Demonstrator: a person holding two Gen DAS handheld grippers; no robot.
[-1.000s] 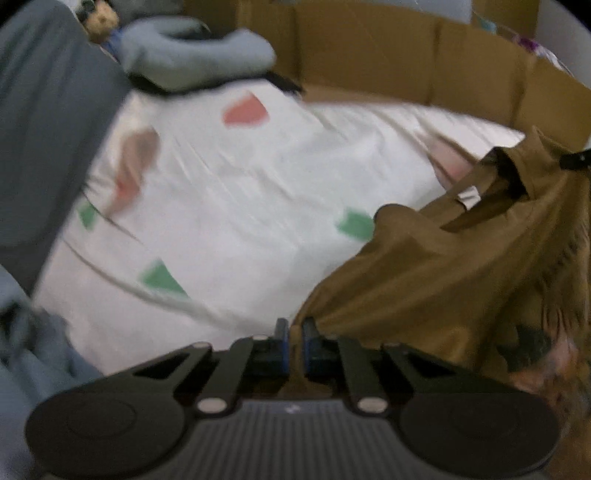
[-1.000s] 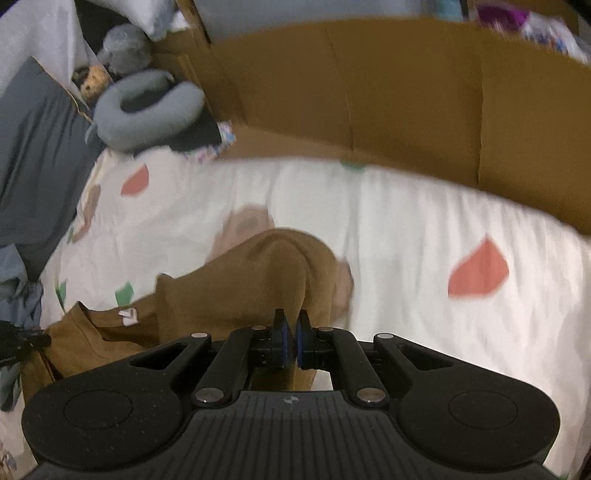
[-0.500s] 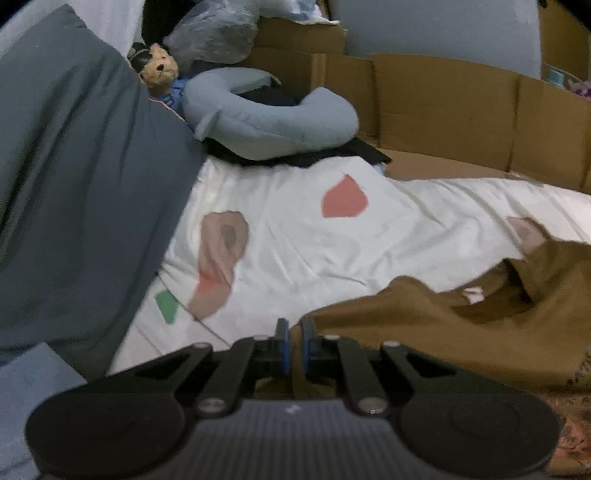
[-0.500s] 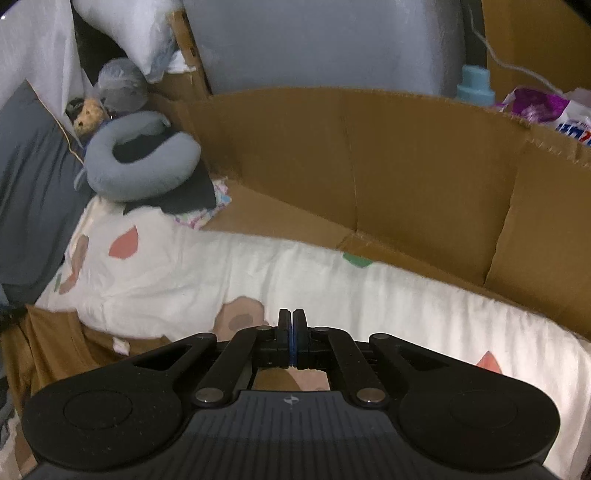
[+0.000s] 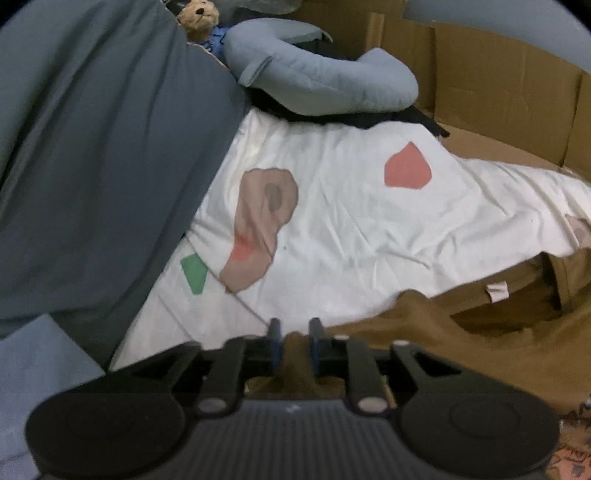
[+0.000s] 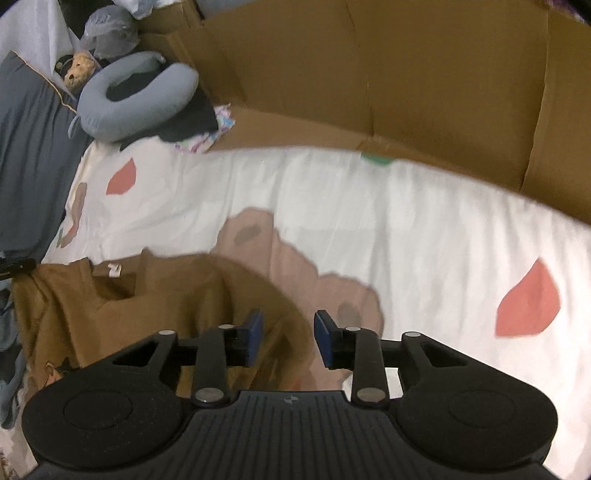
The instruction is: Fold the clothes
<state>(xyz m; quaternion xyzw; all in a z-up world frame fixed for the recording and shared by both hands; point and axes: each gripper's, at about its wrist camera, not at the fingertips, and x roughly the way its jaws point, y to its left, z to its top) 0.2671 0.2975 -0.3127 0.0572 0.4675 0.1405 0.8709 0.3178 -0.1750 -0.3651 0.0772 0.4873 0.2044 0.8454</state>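
A brown shirt (image 5: 480, 350) lies spread on the white patterned bed sheet (image 5: 351, 229), collar and white label (image 5: 496, 291) facing up. My left gripper (image 5: 295, 338) is shut on a bunched edge of it, and brown cloth fills the narrow gap between the pads. In the right wrist view the shirt (image 6: 166, 295) lies left of centre. My right gripper (image 6: 288, 338) stands open just above its right edge, gripping nothing. The left gripper (image 6: 16, 266) shows at that view's far left, at the shirt's corner.
A grey duvet (image 5: 92, 147) covers the bed's left side. A grey neck pillow (image 5: 314, 77) and a teddy bear (image 5: 197, 18) sit at the head. Cardboard walls (image 6: 406, 74) line the far edge. White sheet (image 6: 406, 229) stretches right of the shirt.
My right gripper has opened and let go of the shirt, which now lies lower and flatter on the sheet. The left gripper's pads stand slightly wider, with cloth still between them.
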